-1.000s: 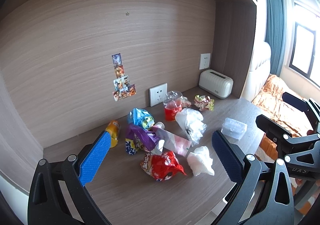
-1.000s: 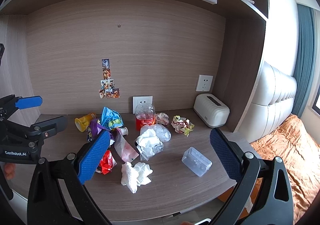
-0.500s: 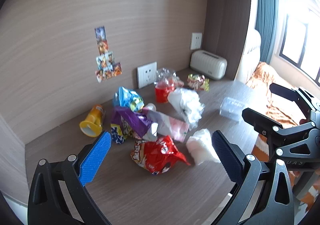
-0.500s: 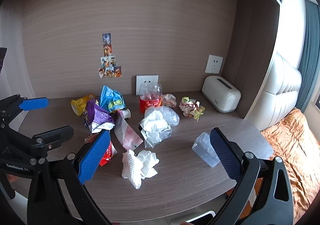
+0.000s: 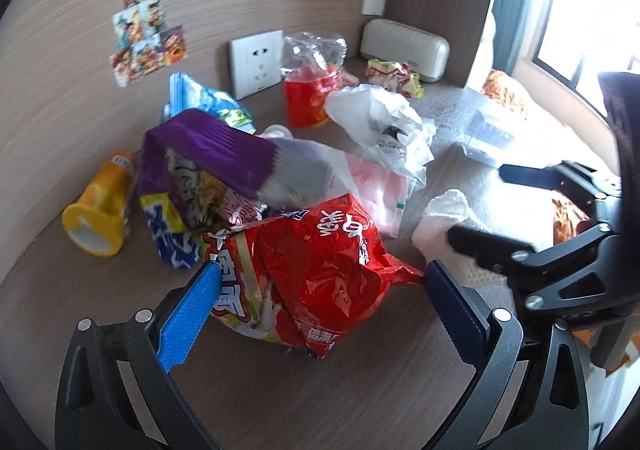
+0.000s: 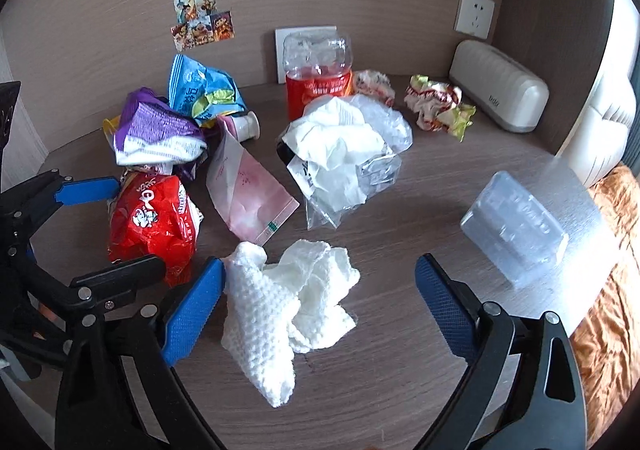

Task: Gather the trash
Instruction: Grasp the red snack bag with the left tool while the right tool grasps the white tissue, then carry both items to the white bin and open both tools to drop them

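Trash lies scattered on a wooden desk (image 6: pixel 400 390). My left gripper (image 5: pixel 316 306) is open, its blue pads on either side of a red snack bag (image 5: pixel 320 270), which also shows in the right wrist view (image 6: pixel 154 224). My right gripper (image 6: pixel 316 298) is open around a crumpled white paper towel (image 6: pixel 288 306). Behind lie a purple wrapper (image 5: pixel 212 158), a blue bag (image 6: pixel 200 90), a pink pouch (image 6: pixel 248 190), a clear plastic bag with white paper (image 6: pixel 344 150), a crushed red-labelled bottle (image 6: pixel 318 78) and a yellow cup (image 5: pixel 100 210).
A clear plastic box (image 6: pixel 516 226) sits at the right near the desk edge. A cream toaster-like box (image 6: pixel 498 86) stands at the back right corner. A crumpled foil wrapper (image 6: pixel 438 106) lies before it. Wall sockets (image 5: pixel 256 64) and stickers are on the back panel. An orange bedcover lies beyond the desk.
Both grippers have moved forward and down toward the desk. The left now straddles the red snack bag and the right straddles the white paper towel. Both stay open.
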Tool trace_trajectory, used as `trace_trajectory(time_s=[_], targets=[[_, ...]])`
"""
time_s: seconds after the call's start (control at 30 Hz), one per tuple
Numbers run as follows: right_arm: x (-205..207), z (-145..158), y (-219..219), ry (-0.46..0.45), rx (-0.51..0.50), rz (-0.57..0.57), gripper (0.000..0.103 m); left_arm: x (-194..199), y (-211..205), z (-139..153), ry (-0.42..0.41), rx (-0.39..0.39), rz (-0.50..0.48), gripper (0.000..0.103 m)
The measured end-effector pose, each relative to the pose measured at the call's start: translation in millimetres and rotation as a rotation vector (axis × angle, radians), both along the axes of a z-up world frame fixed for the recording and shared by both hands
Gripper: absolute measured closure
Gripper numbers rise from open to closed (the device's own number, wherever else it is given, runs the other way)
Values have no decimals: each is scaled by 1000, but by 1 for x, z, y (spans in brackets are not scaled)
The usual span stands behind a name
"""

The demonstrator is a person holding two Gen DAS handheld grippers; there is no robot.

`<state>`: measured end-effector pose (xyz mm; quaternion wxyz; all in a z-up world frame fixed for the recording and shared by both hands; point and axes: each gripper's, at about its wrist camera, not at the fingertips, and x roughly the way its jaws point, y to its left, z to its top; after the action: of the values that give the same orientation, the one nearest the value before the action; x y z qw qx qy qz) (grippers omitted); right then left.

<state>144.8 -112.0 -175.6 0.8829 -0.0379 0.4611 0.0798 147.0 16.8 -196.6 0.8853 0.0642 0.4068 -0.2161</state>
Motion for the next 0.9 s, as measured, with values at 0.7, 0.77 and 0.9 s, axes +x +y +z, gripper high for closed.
trace_trajectory(time_s=[0.7, 0.77, 0.9], targets=[[3, -5, 17, 63, 101, 17, 77, 9, 17, 10, 51, -90, -78, 76], [3, -1, 14, 49, 97, 10, 77, 4, 18, 22, 32, -86, -87, 76], [-7, 17, 1, -3, 111, -36, 77, -9, 7, 47, -4, -87, -143, 76]])
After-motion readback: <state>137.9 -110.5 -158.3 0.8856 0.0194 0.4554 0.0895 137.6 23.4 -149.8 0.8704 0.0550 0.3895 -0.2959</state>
